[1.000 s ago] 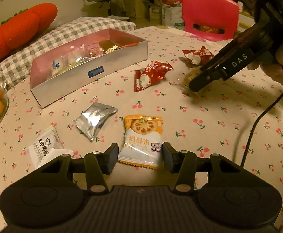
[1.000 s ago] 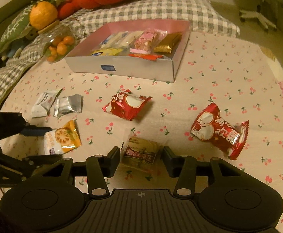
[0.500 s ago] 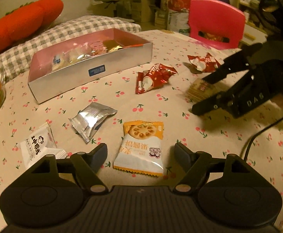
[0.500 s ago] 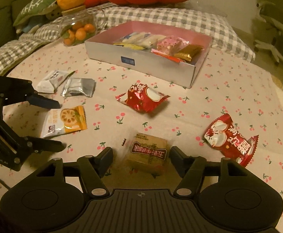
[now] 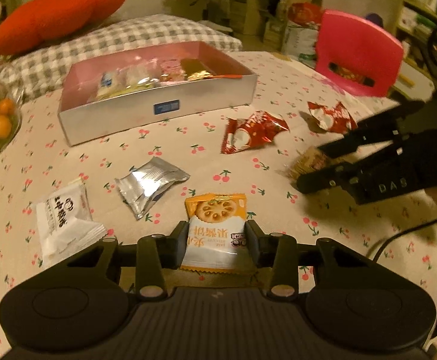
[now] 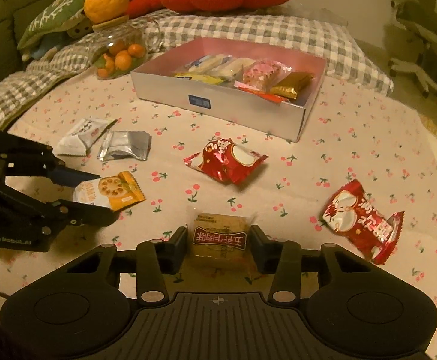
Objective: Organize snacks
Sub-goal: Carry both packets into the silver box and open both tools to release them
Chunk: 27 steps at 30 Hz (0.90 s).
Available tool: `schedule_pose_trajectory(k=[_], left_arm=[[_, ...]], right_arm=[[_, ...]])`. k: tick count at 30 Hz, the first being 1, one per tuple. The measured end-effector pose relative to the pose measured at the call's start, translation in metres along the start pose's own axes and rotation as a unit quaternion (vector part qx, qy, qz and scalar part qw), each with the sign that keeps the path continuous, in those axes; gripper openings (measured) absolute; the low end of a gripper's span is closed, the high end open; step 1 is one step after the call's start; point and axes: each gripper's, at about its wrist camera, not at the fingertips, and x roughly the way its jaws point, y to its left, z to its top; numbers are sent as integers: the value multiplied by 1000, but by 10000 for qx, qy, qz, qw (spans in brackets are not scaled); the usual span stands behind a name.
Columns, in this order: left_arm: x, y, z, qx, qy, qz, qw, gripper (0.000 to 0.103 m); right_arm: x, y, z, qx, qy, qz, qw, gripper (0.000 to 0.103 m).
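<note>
1. The left gripper [image 5: 216,241] points steeply downward, its jaws closing, with a packet between the fingers [image 5: 178,243] and pressed at both side edges.
2. The right gripper [image 6: 218,244] tilts down likewise, its jaws closing onto a packet between its fingers [image 6: 258,247].
3. The two grippers work side by side, near each other.
</note>
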Motion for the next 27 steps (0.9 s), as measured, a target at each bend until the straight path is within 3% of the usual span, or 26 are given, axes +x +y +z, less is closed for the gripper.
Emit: schedule_pose_trajectory(k=[8, 16, 27], left_arm=[[-13, 9, 11, -546, -70, -119, 9984, 37], [-25, 8, 25, -679, -238, -236, 9971, 37], [-30, 16, 54, -897, -517, -122, 9946, 37]], right_arm=[[-13, -1, 9, 251, -88, 223, 9994, 43], [-31, -2, 29, 476, -379, 391, 9974, 43], [-34, -1, 64, 602, -688, 407, 9950, 43]])
